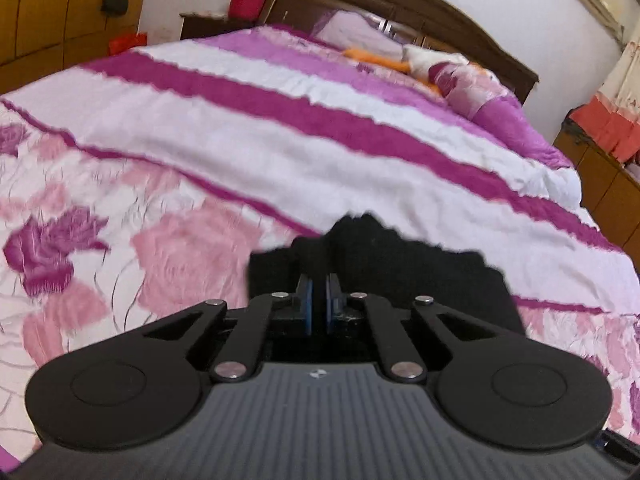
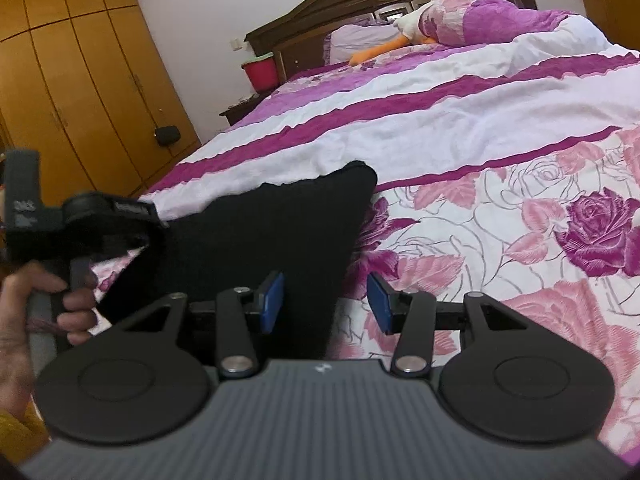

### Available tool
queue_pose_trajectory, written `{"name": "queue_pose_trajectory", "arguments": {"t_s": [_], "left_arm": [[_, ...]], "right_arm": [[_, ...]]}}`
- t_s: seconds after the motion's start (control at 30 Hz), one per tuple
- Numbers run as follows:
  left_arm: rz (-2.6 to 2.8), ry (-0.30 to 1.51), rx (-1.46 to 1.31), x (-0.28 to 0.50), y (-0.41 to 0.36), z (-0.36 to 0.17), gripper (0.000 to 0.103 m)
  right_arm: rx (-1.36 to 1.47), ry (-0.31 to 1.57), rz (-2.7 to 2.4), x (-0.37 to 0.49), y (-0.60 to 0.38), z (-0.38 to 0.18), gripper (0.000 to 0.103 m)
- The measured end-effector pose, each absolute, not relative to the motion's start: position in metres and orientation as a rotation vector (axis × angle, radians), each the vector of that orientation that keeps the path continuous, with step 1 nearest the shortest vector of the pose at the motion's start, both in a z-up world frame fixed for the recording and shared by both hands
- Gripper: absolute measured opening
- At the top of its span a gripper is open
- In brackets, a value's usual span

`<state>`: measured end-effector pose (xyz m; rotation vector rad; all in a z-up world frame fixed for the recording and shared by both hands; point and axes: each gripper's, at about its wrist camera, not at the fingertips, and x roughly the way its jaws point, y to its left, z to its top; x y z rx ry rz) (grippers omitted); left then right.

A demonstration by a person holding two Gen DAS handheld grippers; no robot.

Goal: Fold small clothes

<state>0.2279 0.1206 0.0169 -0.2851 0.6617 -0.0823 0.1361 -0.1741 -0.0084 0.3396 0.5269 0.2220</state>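
Note:
A small black garment (image 1: pixel 384 260) lies on the pink and purple floral bedspread (image 1: pixel 168 168). My left gripper (image 1: pixel 319 300) is shut on an edge of the garment, which bunches around its blue pads. In the right wrist view the black garment (image 2: pixel 260 236) spreads from the left gripper's side toward the middle. My right gripper (image 2: pixel 326 304) is open, its blue pads (image 2: pixel 274 300) wide apart over the garment's near right edge. The left gripper body (image 2: pixel 48 220) and the hand holding it show at the left.
The bed (image 2: pixel 480 128) fills both views. A stuffed toy (image 2: pixel 420 20) and pillows lie by the dark wooden headboard (image 2: pixel 360 4). A wooden wardrobe (image 2: pixel 80 80) stands at the left, and a red bucket (image 2: pixel 262 70) sits on a nightstand.

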Motion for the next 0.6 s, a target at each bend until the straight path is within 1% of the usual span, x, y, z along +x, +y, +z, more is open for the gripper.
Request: {"name": "queue_pose_trajectory", "arguments": {"t_s": [0.27, 0.33, 0.37, 0.4, 0.47, 0.53, 0.6], "left_arm": [[-0.154, 0.645, -0.351, 0.203, 0.130, 0.025, 0.009], [-0.195, 0.666, -0.382, 0.194, 0.131, 0.027, 0.016], [-0.215, 0.676, -0.394, 0.189, 0.131, 0.027, 0.026], [-0.236, 0.685, -0.404, 0.184, 0.132, 0.026, 0.038], [-0.274, 0.707, -0.402, 0.178, 0.128, 0.021, 0.054], [-0.287, 0.732, -0.369, 0.174, 0.118, 0.012, 0.053], [-0.261, 0.705, -0.322, 0.169, 0.109, 0.004, 0.022]], "right_arm": [[0.338, 0.533, 0.246, 0.135, -0.169, -0.009, 0.049], [0.334, 0.534, 0.255, 0.135, -0.167, -0.010, 0.049], [0.330, 0.534, 0.257, 0.135, -0.166, -0.010, 0.049], [0.326, 0.535, 0.259, 0.135, -0.165, -0.010, 0.049], [0.319, 0.537, 0.265, 0.135, -0.162, -0.010, 0.049], [0.311, 0.539, 0.264, 0.134, -0.160, -0.010, 0.051], [0.305, 0.544, 0.259, 0.133, -0.158, -0.009, 0.051]]}}
